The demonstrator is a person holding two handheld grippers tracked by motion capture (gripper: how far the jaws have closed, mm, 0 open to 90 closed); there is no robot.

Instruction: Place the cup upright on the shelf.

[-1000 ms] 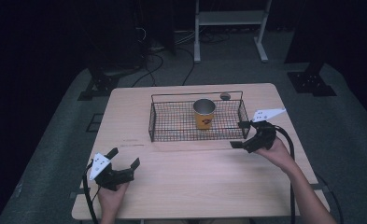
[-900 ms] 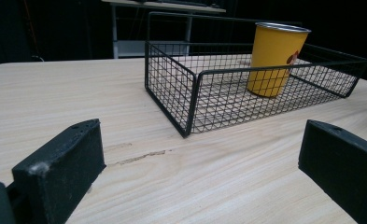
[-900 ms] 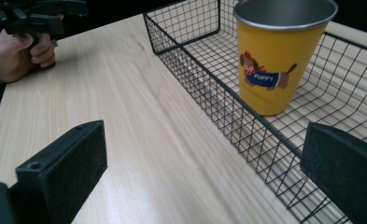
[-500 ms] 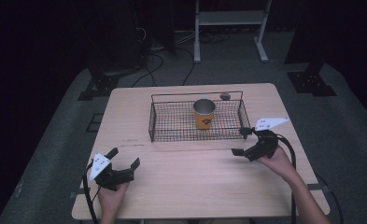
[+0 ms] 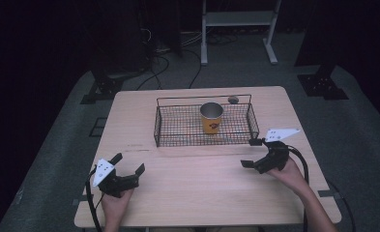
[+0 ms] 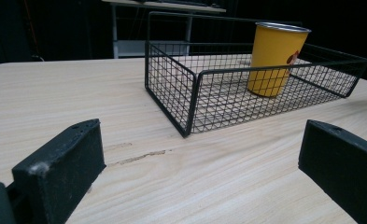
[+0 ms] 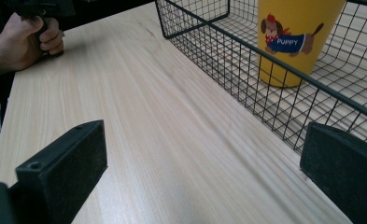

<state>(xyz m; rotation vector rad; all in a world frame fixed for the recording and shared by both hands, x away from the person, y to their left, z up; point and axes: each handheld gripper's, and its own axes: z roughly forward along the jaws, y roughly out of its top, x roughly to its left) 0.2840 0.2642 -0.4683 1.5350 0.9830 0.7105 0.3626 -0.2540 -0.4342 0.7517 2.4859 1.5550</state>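
Lettering "PUPPY" under a cartoon dog reads on the yellow metal cup point(image 7: 297, 39) in the right gripper view; the high view shows its open silver rim. Cup stands upright inside the black wire basket point(image 5: 178, 126). Left gripper point(image 5: 128, 167) and right gripper point(image 5: 252, 153) rest with jaws spread, empty.

I count one black wire-mesh basket point(image 5: 178, 129) on the single pale wooden table point(image 5: 202, 193). Inside that basket stands one yellow metal cup point(image 5: 211, 117) with a dog print. Just behind the basket lies one small dark round object point(image 5: 233, 99). In front of the basket I have two black two-jaw grippers, the left gripper point(image 5: 128, 164) and the right gripper point(image 5: 249, 152).
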